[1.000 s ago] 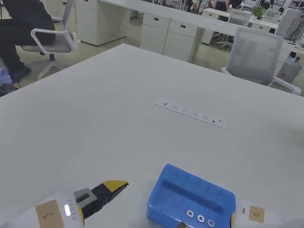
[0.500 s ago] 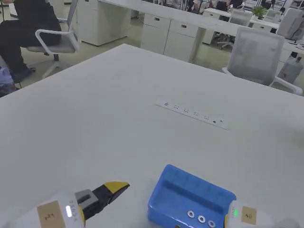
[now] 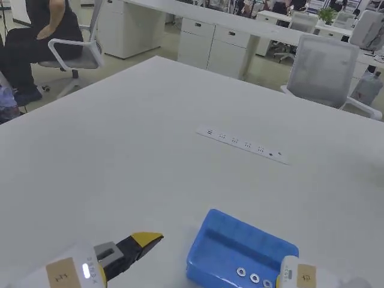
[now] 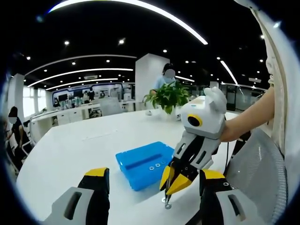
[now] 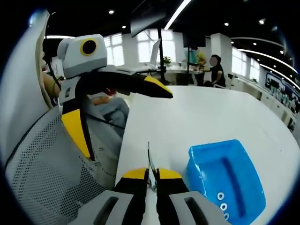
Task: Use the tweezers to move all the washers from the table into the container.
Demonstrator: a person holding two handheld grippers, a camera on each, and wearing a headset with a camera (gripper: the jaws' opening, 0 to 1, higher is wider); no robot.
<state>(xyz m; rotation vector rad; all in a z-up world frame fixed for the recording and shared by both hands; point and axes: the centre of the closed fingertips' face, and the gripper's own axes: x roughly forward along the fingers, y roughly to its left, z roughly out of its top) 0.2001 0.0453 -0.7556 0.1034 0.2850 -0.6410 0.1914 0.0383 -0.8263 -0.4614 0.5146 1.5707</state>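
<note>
A blue container (image 3: 231,243) stands at the table's near edge with three washers (image 3: 254,278) in it. The left gripper (image 3: 146,242) hovers to its left, jaws open wide (image 4: 154,174) with nothing between them. The right gripper (image 5: 152,176) is shut on thin metal tweezers (image 5: 149,161). In the left gripper view the right gripper (image 4: 177,180) hangs in front of the container (image 4: 140,161), and its tweezer tips (image 4: 166,199) point down onto a washer (image 4: 167,206) on the table. Whether that washer is pinched I cannot tell. The container (image 5: 225,176) lies right of the tweezers.
A power strip (image 3: 243,144) is set into the table's middle. Office chairs (image 3: 324,69) stand behind the far edge, and a person sits on one (image 3: 69,57) at far left. A mesh chair back (image 5: 47,159) is close by the near edge.
The right gripper has drawn left and back along the bottom edge of the head view. The left gripper has barely moved. The seated person at far left has shifted.
</note>
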